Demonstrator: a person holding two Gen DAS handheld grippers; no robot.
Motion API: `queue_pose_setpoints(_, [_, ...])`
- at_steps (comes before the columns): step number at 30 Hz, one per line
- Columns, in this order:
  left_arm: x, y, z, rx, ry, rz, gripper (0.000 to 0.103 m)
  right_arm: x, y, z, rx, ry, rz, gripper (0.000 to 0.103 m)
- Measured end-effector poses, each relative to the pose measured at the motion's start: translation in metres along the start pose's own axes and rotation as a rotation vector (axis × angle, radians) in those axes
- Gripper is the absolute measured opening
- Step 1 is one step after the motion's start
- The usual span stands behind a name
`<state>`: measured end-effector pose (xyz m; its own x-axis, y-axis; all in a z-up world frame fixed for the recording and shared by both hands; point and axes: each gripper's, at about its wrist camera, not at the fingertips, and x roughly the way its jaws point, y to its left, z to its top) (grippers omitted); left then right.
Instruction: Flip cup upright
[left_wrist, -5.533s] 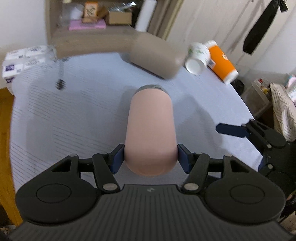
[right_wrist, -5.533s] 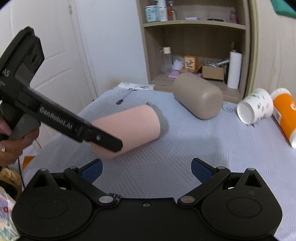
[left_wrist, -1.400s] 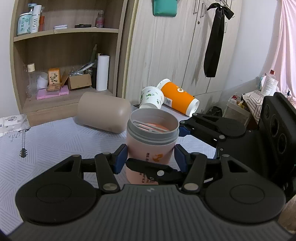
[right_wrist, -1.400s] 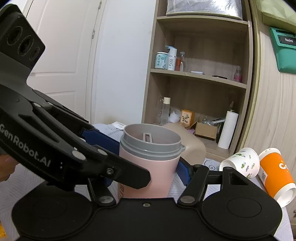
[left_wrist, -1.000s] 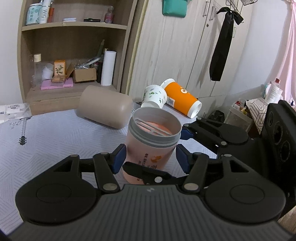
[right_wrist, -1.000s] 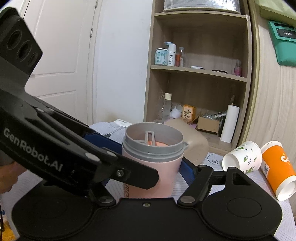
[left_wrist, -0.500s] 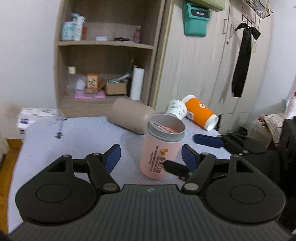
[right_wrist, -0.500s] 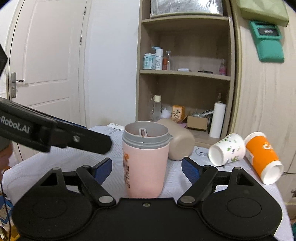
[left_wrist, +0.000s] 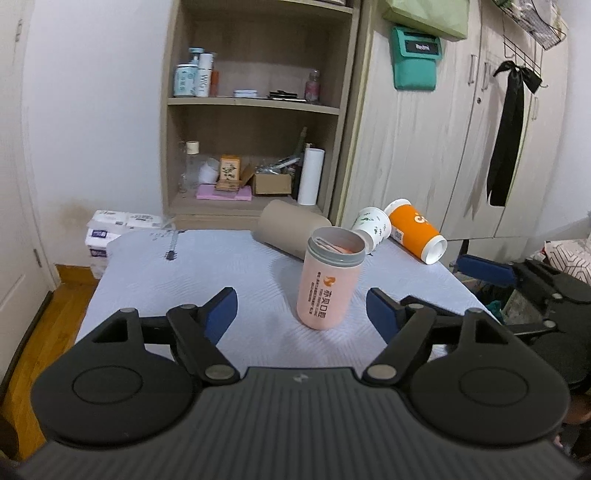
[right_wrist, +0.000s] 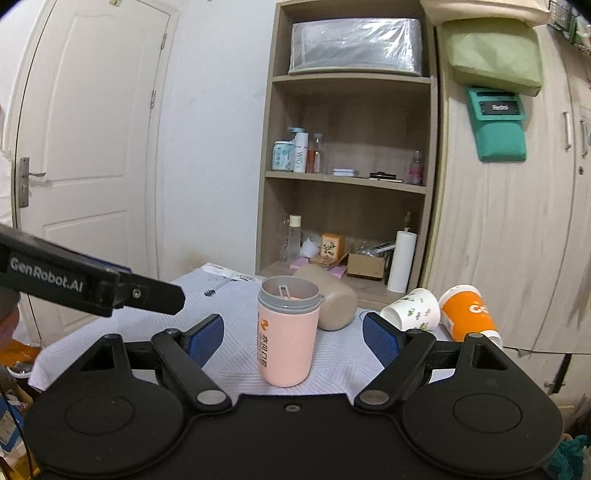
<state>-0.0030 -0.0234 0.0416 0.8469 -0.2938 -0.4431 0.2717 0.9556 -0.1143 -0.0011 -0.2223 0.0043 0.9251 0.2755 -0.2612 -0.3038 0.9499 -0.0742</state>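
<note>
A pink cup (left_wrist: 328, 281) with a grey rim stands upright, mouth up, on the pale blue tablecloth (left_wrist: 192, 273); it also shows in the right wrist view (right_wrist: 287, 332). My left gripper (left_wrist: 302, 314) is open and empty, drawn back from the cup. My right gripper (right_wrist: 293, 336) is open and empty, also drawn back, with the cup standing free ahead between its fingers. The right gripper shows at the right edge of the left wrist view (left_wrist: 517, 277).
A tan cup (left_wrist: 291, 228), a white floral paper cup (left_wrist: 370, 226) and an orange paper cup (left_wrist: 415, 230) lie on their sides at the table's far edge. A wooden shelf unit (left_wrist: 255, 110) and wardrobe doors (left_wrist: 443, 147) stand behind the table.
Both grippers held the pink cup upright, then opened and let it go. They have pulled back, leaving the cup standing on the table.
</note>
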Motion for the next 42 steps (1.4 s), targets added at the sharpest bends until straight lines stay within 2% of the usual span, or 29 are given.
queue_pose_setpoints(4, [-0.011, 0.003, -0.005, -0.028, 0.006, 0.018, 0.077, -0.015, 0.003, 0.005, 0.030, 0.005, -0.047, 0.087])
queue_pose_setpoints(11, [-0.017, 0.009, -0.014, -0.054, 0.024, 0.066, 0.078, -0.025, 0.004, 0.006, 0.069, 0.039, -0.071, 0.087])
queue_pose_setpoints(21, [-0.018, 0.009, -0.018, -0.033, 0.018, 0.111, 0.079, -0.032, 0.003, 0.000, 0.084, 0.083, -0.129, 0.087])
queue_pose_setpoints(23, [-0.018, 0.010, -0.019, -0.027, 0.017, 0.124, 0.081, -0.031, 0.003, -0.001, 0.084, 0.091, -0.144, 0.091])
queue_pose_setpoints(24, [-0.017, 0.010, -0.020, -0.027, 0.017, 0.129, 0.081, -0.030, 0.002, -0.001, 0.085, 0.093, -0.152, 0.100])
queue_pose_setpoints(25, [-0.016, 0.010, -0.020, -0.026, 0.017, 0.129, 0.083, -0.031, 0.002, -0.001, 0.087, 0.089, -0.157, 0.103])
queue_pose_setpoints(32, [-0.019, 0.010, -0.022, -0.018, 0.014, 0.142, 0.094, -0.026, 0.004, -0.003, 0.063, 0.121, -0.230, 0.103])
queue_pose_setpoints(37, [-0.020, 0.009, -0.025, -0.007, 0.027, 0.163, 0.102, -0.029, 0.003, -0.003, 0.079, 0.120, -0.230, 0.103])
queue_pose_setpoints(42, [-0.020, 0.007, -0.029, 0.010, 0.049, 0.186, 0.103, -0.032, 0.004, -0.002, 0.087, 0.122, -0.243, 0.103])
